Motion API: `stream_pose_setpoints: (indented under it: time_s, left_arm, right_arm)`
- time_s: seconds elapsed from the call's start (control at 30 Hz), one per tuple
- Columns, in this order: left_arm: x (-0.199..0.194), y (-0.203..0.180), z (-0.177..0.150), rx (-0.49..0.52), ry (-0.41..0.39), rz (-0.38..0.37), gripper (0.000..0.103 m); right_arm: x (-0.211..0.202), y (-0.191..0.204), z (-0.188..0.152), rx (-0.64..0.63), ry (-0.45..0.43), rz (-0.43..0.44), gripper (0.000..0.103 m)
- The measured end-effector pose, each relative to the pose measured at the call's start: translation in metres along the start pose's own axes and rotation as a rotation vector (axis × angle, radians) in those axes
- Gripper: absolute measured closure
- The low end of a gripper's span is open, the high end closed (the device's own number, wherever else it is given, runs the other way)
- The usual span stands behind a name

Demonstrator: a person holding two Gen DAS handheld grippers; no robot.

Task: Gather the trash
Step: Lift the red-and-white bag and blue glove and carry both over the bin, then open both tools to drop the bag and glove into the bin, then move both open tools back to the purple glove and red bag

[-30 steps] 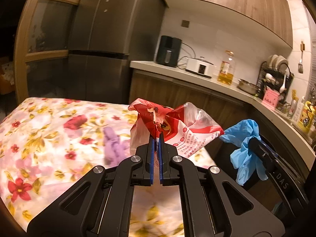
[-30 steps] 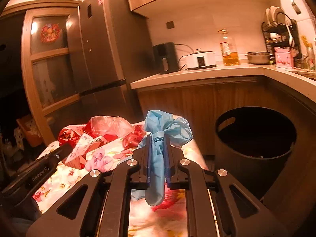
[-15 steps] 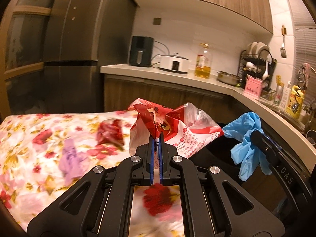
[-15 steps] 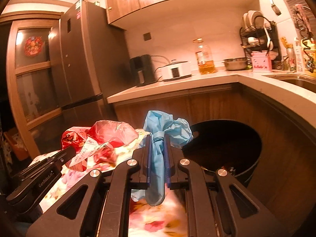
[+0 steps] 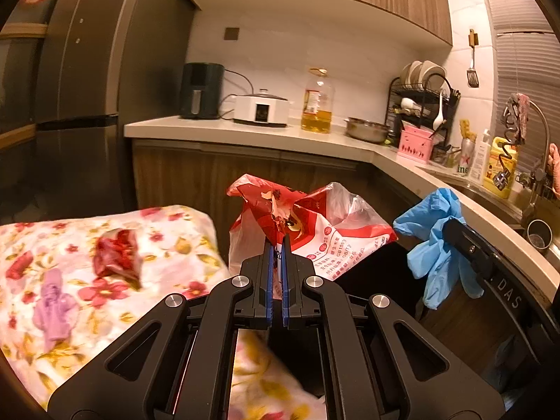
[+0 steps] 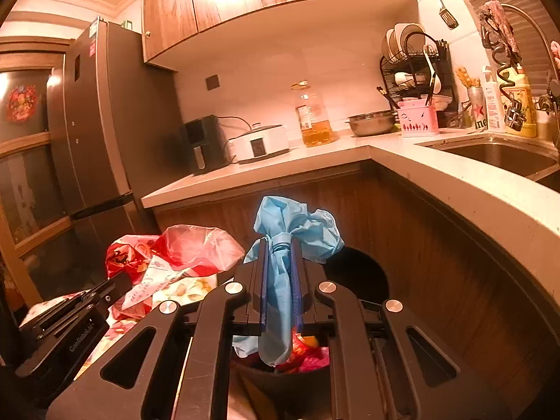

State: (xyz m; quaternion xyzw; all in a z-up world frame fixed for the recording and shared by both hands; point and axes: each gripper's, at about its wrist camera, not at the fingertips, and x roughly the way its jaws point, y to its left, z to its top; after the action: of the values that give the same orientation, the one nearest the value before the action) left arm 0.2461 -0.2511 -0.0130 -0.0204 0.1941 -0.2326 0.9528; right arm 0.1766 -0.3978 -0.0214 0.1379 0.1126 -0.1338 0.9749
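My left gripper (image 5: 276,241) is shut on a crumpled red and white plastic bag (image 5: 315,224), held in the air past the edge of the flowered table (image 5: 168,231). My right gripper (image 6: 280,245) is shut on a bunched blue glove (image 6: 297,224). In the left wrist view that glove (image 5: 434,241) hangs to the right of the bag. From the right wrist, the bag (image 6: 189,248) shows at left with the left gripper (image 6: 115,285) below it. A dark round bin (image 6: 364,269) lies under and beyond the glove, mostly hidden.
A purple glove (image 5: 54,311) and a red scrap (image 5: 117,253) lie on the flowered cloth. The wooden cabinet and L-shaped counter (image 6: 437,171) curve close around the bin. A tall fridge (image 5: 87,87) stands at left; sink (image 6: 497,154) at right.
Both grippers have carried their loads off the table toward the right, to the bin by the cabinets. The table has slid left in view. Both grips are unchanged.
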Motion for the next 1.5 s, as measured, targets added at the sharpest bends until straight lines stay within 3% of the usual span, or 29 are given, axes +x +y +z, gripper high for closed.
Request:
stream_pose_setpoints:
  time_s: [0.57,0.8,0.93,1.07,1.2,1.5]
  left_arm:
    - [0.056,-0.026,-0.002,-0.006,0.05,-0.063,0.1]
    - [0.07,-0.028,-0.006,-0.011,0.077,-0.082,0.097]
    - [0.076,-0.027,-0.009,-0.014,0.097,-0.09,0.087]
    - [0.074,-0.026,-0.013,-0.017,0.088,-0.072,0.059]
    - [0.069,-0.02,-0.015,-0.029,0.079,-0.054,0.042]
    - [0.042,-0.008,-0.021,-0.011,0.052,0.02,0.022]
  right_arm:
    - [0.033,-0.019,0.007,-0.003,0.022,-0.004,0.089]
    - [0.042,-0.024,0.004,0.008,0.035,-0.002,0.081]
    - [0.043,-0.028,0.004,0.022,0.039,-0.009,0.078]
    - [0.043,-0.032,0.003,0.031,0.04,-0.015,0.073]
    - [0.041,-0.033,0.001,0.039,0.043,-0.022,0.064]
    - [0.031,-0.026,-0.003,0.027,0.034,-0.026,0.039]
